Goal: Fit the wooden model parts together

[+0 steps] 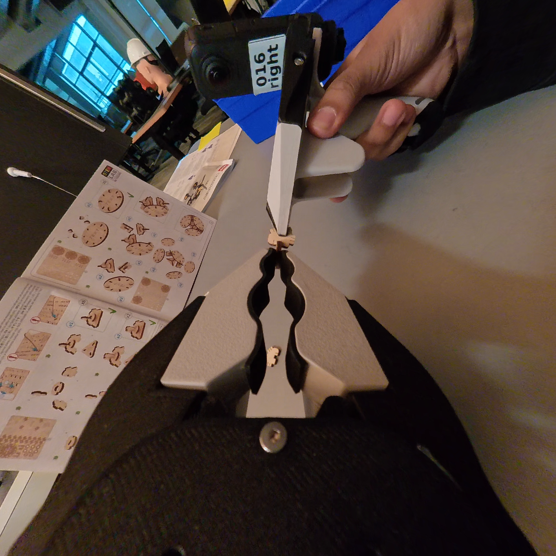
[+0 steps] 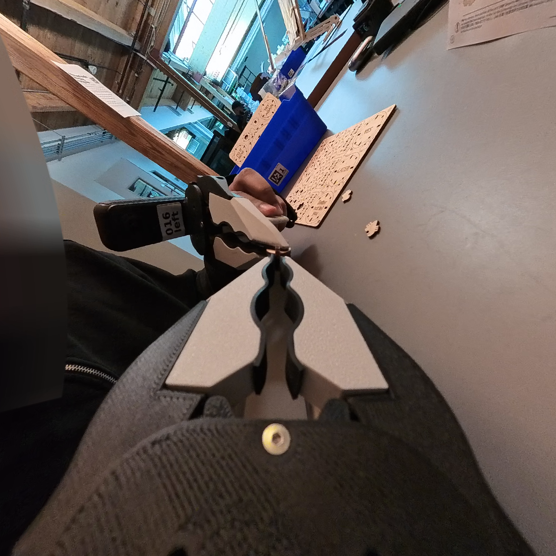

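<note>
Since both views look steeply across it, the grey tabletop [image 1: 421, 270] fills most of what can be seen. An unfolded instruction sheet [image 1: 120, 270] lies along one side edge. Toward the far edge, a blue bin [image 2: 288, 141] stands with a laser-cut plywood sheet [image 2: 346, 162] flat beside it.

Above the bare middle of the tabletop, the two hand-held grippers meet tip to tip. The left gripper [image 1: 276, 255] has its jaws pressed together on a thin brown piece [image 1: 278, 247], seen edge-on. The right gripper [image 2: 276, 260], held in a hand [image 1: 391, 75], comes in from above in the left wrist view. It is pinching a pale lobed piece [image 1: 281, 239] at its very tips. The two pieces appear to cross at a slot. The joint is small and partly hidden by the fingers, so how deep it sits is not clear.

A few loose pieces [image 2: 372, 227] lie on the tabletop near the plywood sheet. Another piece [image 1: 273, 356] lies on the tabletop and shows through the gap behind the left gripper's tips.

Pieces this small will likely be very light, stiff and thin, and easy to snap across a lobe or twist out of a grip. They look best held on the flat faces, close to the slot, with the lobes left free.
</note>
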### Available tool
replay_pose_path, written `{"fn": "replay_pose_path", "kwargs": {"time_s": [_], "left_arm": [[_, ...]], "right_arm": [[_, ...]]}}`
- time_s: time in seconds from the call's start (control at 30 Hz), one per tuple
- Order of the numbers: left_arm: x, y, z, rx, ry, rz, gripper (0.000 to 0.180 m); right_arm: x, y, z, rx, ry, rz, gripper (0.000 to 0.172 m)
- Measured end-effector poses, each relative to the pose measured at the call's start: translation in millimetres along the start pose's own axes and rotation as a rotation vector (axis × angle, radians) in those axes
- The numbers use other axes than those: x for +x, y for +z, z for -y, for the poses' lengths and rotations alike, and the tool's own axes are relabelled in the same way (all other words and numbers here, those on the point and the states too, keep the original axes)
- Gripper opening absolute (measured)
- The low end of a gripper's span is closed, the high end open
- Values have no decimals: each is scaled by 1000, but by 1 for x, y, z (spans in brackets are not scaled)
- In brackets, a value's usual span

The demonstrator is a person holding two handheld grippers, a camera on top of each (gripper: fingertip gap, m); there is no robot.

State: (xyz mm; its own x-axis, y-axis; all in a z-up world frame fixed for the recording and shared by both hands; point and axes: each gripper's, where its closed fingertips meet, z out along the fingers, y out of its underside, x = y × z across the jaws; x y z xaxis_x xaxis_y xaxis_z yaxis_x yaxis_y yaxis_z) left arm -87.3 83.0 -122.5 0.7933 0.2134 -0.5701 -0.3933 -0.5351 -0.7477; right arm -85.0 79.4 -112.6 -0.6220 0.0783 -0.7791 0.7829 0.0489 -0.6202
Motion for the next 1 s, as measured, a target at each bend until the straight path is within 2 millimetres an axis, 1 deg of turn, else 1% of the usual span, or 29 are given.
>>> {"fn": "replay_pose_path", "kwargs": {"time_s": [0.23, 0.27, 0.3, 0.37, 0.43, 0.53, 0.57, 0.63, 0.7, 0.77, 0.87, 0.93, 1.0], "left_arm": [[-6, 2, 4, 44, -13, 64, 4], [-8, 1, 3, 47, -12, 87, 6], [-13, -1, 2, 51, -14, 122, 13], [-20, -4, 1, 59, -45, 150, 14], [-24, -5, 2, 94, -183, 131, 18], [-19, -7, 13, 183, -484, -37, 40], [-17, -10, 20, 228, -586, -117, 45], [-19, -18, 32, 329, -762, -235, 54], [-21, -28, 42, 426, -881, -338, 52], [-20, -33, 48, 475, -935, -416, 38], [-16, -31, 47, 442, -920, -421, 29], [-13, -30, 46, 426, -889, -411, 22], [-12, -30, 48, 427, -875, -409, 14]], "right_arm": [[-1, -4, 7, 35, -16, 2, 0], [-1, -5, 8, 43, -19, 2, 0], [-2, -6, 10, 53, -24, 4, 0], [-5, -11, 17, 87, -43, 15, 0], [-11, -15, 25, 129, -96, 29, 0], [-22, -19, 32, 170, -219, 22, 0], [-25, -19, 34, 176, -263, 12, 0], [-33, -19, 33, 174, -365, 1, 0], [-40, -16, 30, 158, -468, -18, 0], [-44, -12, 25, 136, -560, -44, 0], [-50, -8, 21, 123, -619, -41, 0], [-53, -7, 21, 133, -610, -21, 0], [-52, -8, 21, 137, -593, -19, 0]]}}
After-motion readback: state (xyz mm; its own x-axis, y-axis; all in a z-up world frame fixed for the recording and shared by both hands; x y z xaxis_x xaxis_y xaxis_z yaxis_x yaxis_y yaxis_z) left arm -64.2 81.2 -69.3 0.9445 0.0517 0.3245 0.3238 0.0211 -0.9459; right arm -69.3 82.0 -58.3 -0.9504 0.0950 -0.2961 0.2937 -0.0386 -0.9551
